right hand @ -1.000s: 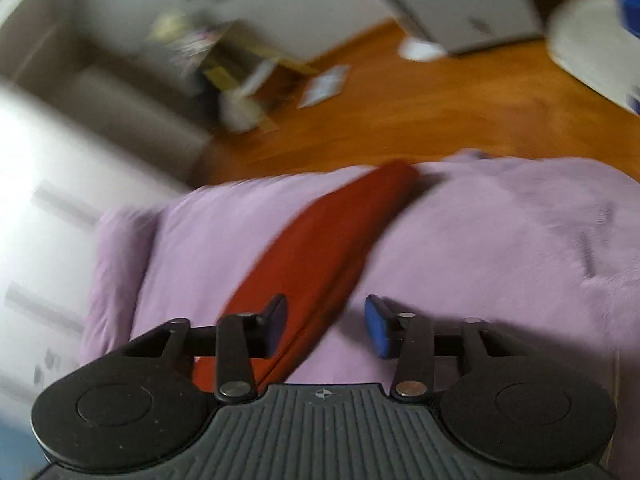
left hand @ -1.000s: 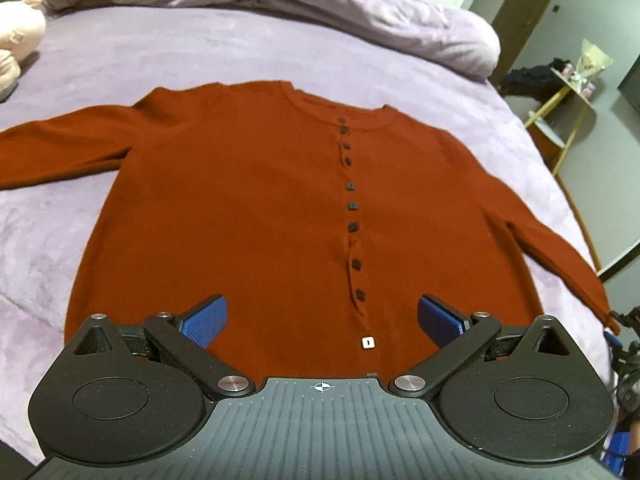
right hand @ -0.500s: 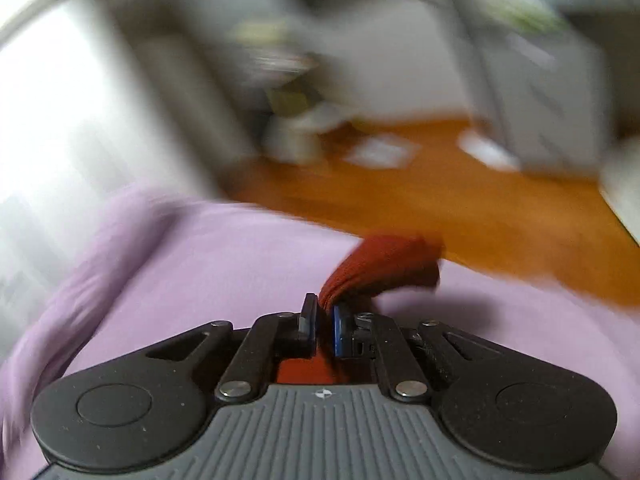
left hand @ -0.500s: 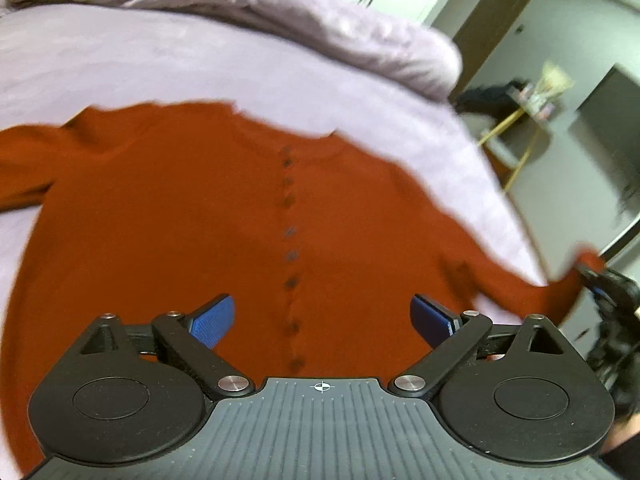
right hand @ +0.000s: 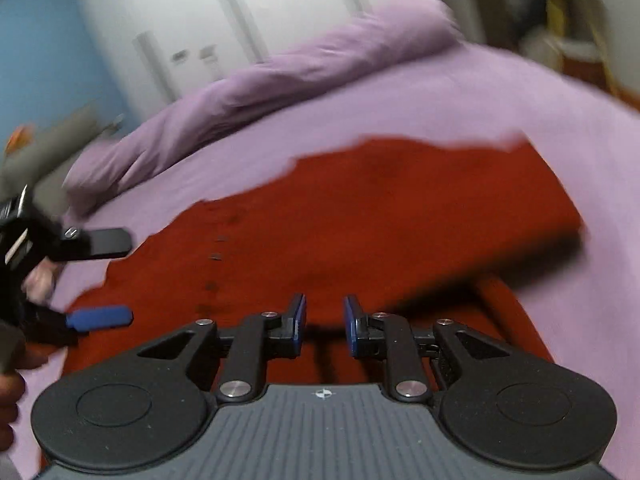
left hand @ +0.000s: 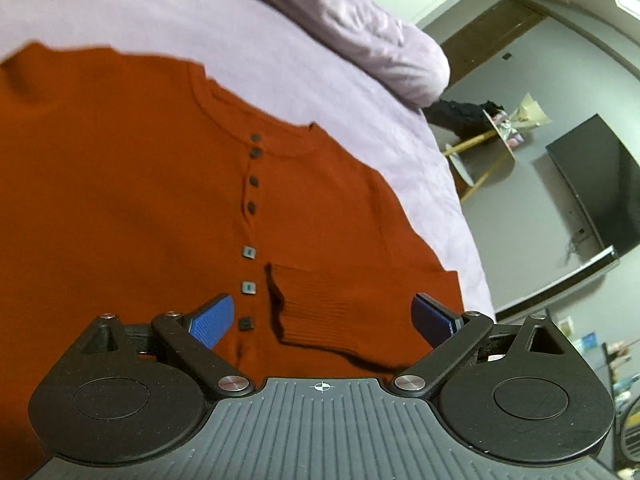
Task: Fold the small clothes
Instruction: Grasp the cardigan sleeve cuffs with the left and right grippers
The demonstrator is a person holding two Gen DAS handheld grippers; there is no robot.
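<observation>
Bed (left hand: 280, 60) bearing a rust cardigan (left hand: 120, 200) spread flat, one sleeve (left hand: 344, 304) folded across its front. Left gripper (left hand: 322, 316): jaws wide apart above the cuff, holding nothing. Right gripper (right hand: 325, 326): jaws opening, nothing between them.

The cardigan (left hand: 132, 208) lies spread flat on the bed (left hand: 168, 20), its button row (left hand: 250, 216) running up toward the neckline, and one sleeve cuff (left hand: 320, 312) is folded across its front just right of the lower buttons. A bunched duvet (left hand: 360, 28) lies on the bed behind the cardigan. Beyond the bed's right edge stand a side table (left hand: 480, 140) and a television (left hand: 600, 184).
</observation>
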